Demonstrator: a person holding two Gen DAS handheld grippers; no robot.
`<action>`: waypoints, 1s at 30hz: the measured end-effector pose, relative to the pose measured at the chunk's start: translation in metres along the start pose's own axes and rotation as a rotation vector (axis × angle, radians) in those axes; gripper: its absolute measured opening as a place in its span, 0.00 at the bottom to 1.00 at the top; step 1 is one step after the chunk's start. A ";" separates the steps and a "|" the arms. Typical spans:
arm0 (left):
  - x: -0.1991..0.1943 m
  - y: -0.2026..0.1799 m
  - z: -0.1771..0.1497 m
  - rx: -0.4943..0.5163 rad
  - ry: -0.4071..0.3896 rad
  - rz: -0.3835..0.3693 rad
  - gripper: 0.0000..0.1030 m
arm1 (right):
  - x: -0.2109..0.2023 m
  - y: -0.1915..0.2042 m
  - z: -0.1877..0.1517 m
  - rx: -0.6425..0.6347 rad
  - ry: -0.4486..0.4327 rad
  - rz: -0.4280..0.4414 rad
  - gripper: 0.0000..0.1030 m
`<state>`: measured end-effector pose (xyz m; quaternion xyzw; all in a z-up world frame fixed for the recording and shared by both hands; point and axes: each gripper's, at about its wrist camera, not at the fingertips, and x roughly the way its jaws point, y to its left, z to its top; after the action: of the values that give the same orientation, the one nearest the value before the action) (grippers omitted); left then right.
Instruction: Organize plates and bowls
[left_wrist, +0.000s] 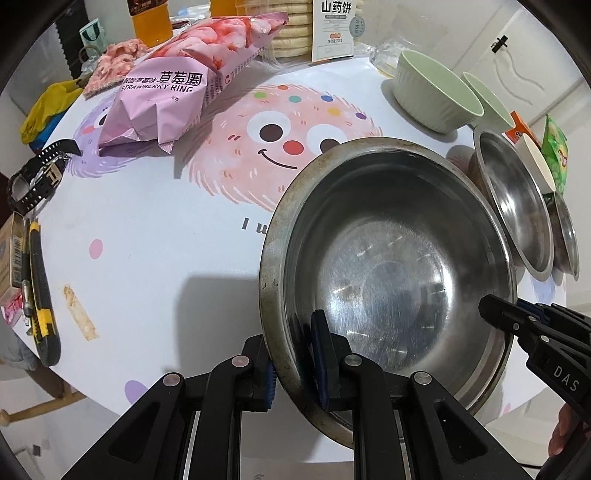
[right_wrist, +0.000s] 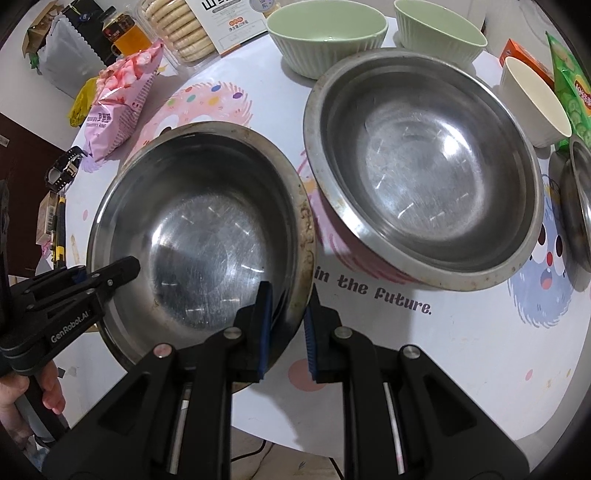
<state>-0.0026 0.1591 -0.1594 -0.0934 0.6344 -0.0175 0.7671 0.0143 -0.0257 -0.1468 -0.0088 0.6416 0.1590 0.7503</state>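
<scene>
A large scratched steel bowl (left_wrist: 388, 266) (right_wrist: 199, 229) is held by its rim from two sides, just over the round table (left_wrist: 155, 229). My left gripper (left_wrist: 295, 354) is shut on the near-left rim, one pad inside and one outside. My right gripper (right_wrist: 288, 306) is shut on the opposite rim, and its tip also shows in the left wrist view (left_wrist: 495, 306). A second steel bowl (right_wrist: 424, 177) (left_wrist: 517, 210) stands tilted just beyond, close to the held one. Two green ribbed bowls (right_wrist: 325, 37) (right_wrist: 439, 33) and a white bowl (right_wrist: 532, 99) stand at the far side.
A third steel bowl (right_wrist: 580, 195) sits at the right edge. A pink snack bag (left_wrist: 173, 85), biscuit box (left_wrist: 334, 26) and orange bottle (left_wrist: 147, 22) crowd the back. A black watch (left_wrist: 33, 177) and yellow utility knife (left_wrist: 40, 295) lie at the left rim. A hand (right_wrist: 48, 387) grips the left tool.
</scene>
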 end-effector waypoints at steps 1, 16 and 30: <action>0.001 -0.001 0.000 0.003 0.007 0.010 0.19 | 0.000 0.000 0.000 0.000 -0.001 -0.001 0.18; -0.023 0.001 0.003 0.002 -0.052 0.099 0.65 | -0.028 -0.010 -0.003 0.053 -0.044 0.040 0.54; -0.066 -0.047 0.043 0.123 -0.163 -0.104 1.00 | -0.096 -0.072 -0.005 0.196 -0.287 0.093 1.00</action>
<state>0.0311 0.1277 -0.0800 -0.0801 0.5619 -0.0883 0.8186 0.0149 -0.1165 -0.0691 0.1168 0.5402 0.1300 0.8232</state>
